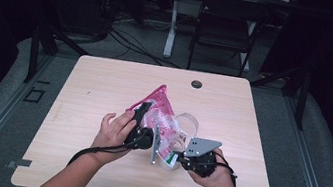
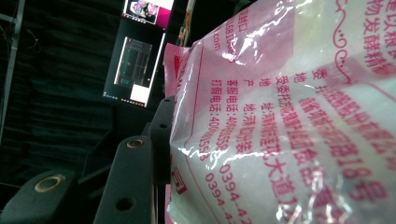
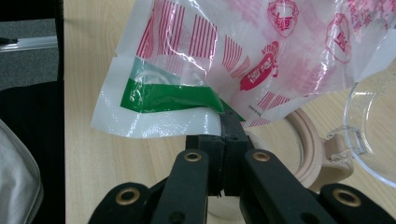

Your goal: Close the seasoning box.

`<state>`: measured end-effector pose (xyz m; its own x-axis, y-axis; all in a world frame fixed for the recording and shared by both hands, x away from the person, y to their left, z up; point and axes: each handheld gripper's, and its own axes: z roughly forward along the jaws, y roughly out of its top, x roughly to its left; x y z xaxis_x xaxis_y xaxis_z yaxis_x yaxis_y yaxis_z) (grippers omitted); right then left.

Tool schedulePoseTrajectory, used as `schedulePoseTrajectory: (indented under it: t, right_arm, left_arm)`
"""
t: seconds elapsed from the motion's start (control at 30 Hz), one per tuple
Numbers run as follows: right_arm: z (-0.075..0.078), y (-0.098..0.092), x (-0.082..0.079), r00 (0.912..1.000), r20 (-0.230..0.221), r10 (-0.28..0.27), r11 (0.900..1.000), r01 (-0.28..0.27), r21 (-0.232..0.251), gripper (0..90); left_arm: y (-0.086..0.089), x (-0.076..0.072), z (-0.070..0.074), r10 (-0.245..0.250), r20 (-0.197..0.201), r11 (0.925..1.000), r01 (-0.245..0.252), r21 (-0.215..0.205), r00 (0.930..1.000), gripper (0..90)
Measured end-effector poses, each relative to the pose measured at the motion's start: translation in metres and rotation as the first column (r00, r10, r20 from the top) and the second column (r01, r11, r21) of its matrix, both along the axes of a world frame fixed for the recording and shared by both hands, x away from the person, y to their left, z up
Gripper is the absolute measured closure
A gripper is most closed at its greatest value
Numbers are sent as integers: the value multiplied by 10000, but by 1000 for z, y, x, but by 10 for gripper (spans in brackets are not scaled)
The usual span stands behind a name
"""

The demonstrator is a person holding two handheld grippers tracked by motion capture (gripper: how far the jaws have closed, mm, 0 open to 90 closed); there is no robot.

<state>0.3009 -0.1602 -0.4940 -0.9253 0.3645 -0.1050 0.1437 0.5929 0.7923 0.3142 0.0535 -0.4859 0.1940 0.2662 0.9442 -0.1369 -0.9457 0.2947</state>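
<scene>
I have the pink-printed plastic bag (image 1: 161, 115) lifted over the middle of the worktop (image 1: 104, 89), just left of a clear lidded container (image 1: 188, 127). My right gripper (image 3: 223, 140), low in the frame centre, is clenched on the bag's green-striped bottom edge. My left gripper (image 1: 139, 119) grasps the bag's side, one jaw pressed against the film

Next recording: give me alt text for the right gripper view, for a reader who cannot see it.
The right gripper, its two black jaws closed together, pinches the lower edge of a crinkled pink-and-white printed plastic bag with a green band above a light wooden table. A clear plastic lid and a beige ring lie to the right.
</scene>
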Motion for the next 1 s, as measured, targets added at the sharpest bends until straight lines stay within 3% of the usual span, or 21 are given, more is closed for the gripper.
schedulePoseTrajectory:
  t: [0.53,1.0]
  right_arm:
    - [3,-1,-2,9999,104,-4,10000,4,22,900]
    - [7,-2,-3,9997,228,-46,10000,45,53,900]
  left_arm:
    - [4,0,-1,111,-436,9999,-115,-107,9990,611]
    - [8,1,-4,229,-902,9985,-271,-466,9957,624]
